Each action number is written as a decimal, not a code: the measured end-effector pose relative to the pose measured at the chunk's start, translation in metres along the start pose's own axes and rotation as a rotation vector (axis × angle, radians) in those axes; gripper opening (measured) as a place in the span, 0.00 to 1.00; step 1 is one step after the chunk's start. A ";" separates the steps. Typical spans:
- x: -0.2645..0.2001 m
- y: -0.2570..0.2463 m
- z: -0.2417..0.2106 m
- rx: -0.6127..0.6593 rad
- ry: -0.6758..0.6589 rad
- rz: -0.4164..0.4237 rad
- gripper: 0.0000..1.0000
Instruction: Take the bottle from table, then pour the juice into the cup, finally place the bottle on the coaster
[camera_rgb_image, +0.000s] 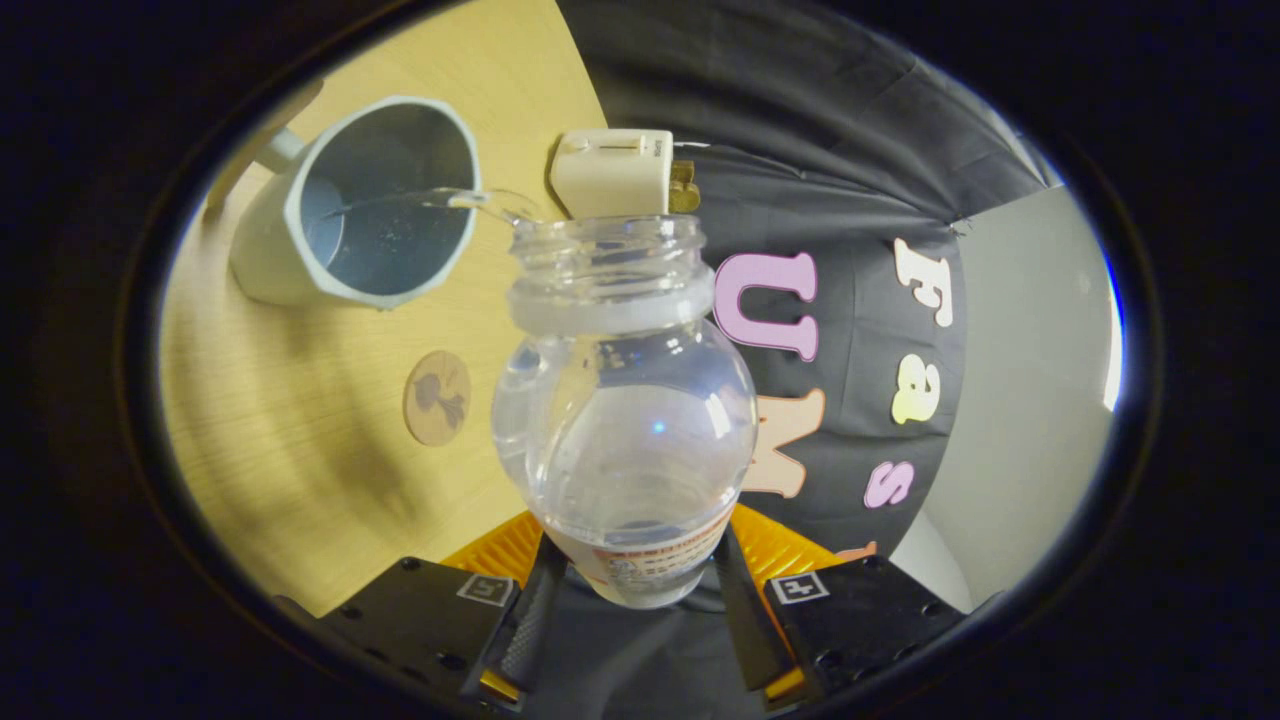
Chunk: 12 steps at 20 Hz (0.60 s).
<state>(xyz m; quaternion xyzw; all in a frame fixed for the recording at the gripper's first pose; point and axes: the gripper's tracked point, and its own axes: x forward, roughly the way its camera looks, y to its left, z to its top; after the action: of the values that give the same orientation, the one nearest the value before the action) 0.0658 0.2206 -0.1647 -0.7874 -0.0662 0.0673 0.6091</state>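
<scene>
You are pinching the bottle (625, 420) in the gripper (632, 590): both fingers are pressing on its lower body, one on each side, near the label. The bottle is tipping well over, its open mouth pointing toward the cup (350, 205), which is standing on the table (300, 480) beyond the fingers. A thin clear stream (440, 198) is leaving the mouth and crossing the near rim into the cup. Liquid is already lying in the cup's bottom.

The step in hand is the pour, the second of three. The bottle is looking nearly empty; only a shallow pool is showing near its base, so the pour is probably nearing its end.

The coaster (437, 397) is lying flat on the table, nearer to you than the cup and well apart from it. A white plug (612, 172) is resting at the table edge, just beyond the bottle's mouth.

Next move, as a judgement: bring the bottle upright before travelling, so no drip is falling on the table. Then carry it over the coaster, lower it squarely, and spread the fingers only once its base is resting flat.
</scene>
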 end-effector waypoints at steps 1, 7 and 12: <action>0.000 -0.002 0.000 0.000 -0.001 -0.005 0.81; 0.004 -0.008 0.001 -0.027 -0.014 -0.028 0.81; 0.005 -0.010 0.005 -0.059 -0.031 -0.030 0.81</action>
<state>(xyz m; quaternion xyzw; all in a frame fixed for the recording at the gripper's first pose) 0.0698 0.2287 -0.1566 -0.8029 -0.0894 0.0685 0.5853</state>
